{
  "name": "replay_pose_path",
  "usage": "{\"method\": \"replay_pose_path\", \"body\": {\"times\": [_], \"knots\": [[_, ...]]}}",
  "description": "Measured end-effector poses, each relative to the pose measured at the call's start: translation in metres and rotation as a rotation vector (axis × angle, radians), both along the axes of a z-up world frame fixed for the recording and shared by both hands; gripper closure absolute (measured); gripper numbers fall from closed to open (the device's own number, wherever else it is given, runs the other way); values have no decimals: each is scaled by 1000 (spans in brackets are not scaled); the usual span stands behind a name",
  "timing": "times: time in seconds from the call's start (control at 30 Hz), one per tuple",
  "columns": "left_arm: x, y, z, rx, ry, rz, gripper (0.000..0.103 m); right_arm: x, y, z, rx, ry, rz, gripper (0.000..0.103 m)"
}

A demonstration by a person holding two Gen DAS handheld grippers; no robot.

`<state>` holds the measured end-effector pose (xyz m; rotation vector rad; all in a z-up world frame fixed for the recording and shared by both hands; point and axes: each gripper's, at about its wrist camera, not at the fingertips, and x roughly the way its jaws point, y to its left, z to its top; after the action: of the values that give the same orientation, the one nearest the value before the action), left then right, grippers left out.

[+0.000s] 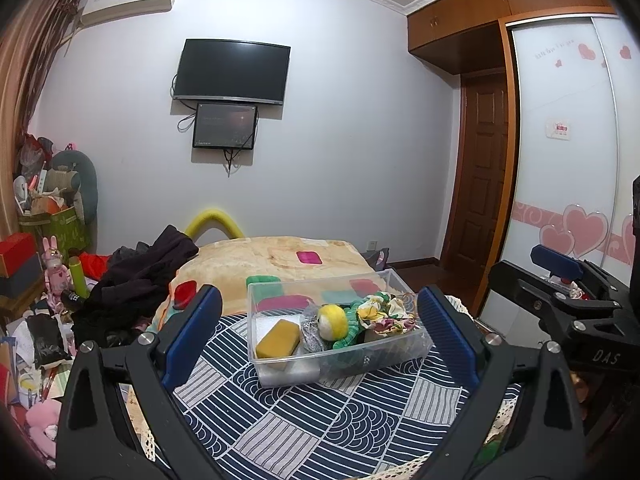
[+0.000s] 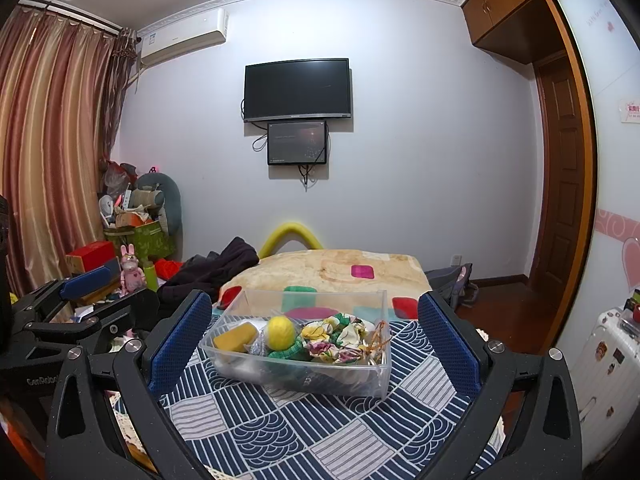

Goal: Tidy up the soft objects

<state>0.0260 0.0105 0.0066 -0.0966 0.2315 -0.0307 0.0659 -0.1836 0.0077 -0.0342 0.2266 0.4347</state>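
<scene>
Left wrist: both grippers [image 1: 320,320] [image 2: 316,330] gape; clear bin [image 1: 280,374] holds soft toys [image 1: 332,322].

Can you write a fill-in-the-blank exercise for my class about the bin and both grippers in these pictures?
1. The yellow sponge lies inside the clear plastic ____.
2. The bin stands on a cloth patterned in navy and ____.
3. The left gripper and the right gripper both have their jaws ____.

Missing words: bin; white; open
</scene>
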Motion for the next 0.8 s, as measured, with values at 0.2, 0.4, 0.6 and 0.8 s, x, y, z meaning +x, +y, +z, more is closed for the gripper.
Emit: {"method": "replay_pose_path", "body": {"times": [0.2,0.4,0.6,0.8], "knots": [[1,1,-1,-8,4,0,4,0,0,1,1,0,-1,0],[2,1,-1,-11,7,-3,4,0,0,0,0,1,0,0],[2,0,-2,-7,7,-4,4,1,-1,-1,1,4,-1,0],[0,-3,-3,-1,2,-14,4,1,-1,-3,6,12,-4,0]]}}
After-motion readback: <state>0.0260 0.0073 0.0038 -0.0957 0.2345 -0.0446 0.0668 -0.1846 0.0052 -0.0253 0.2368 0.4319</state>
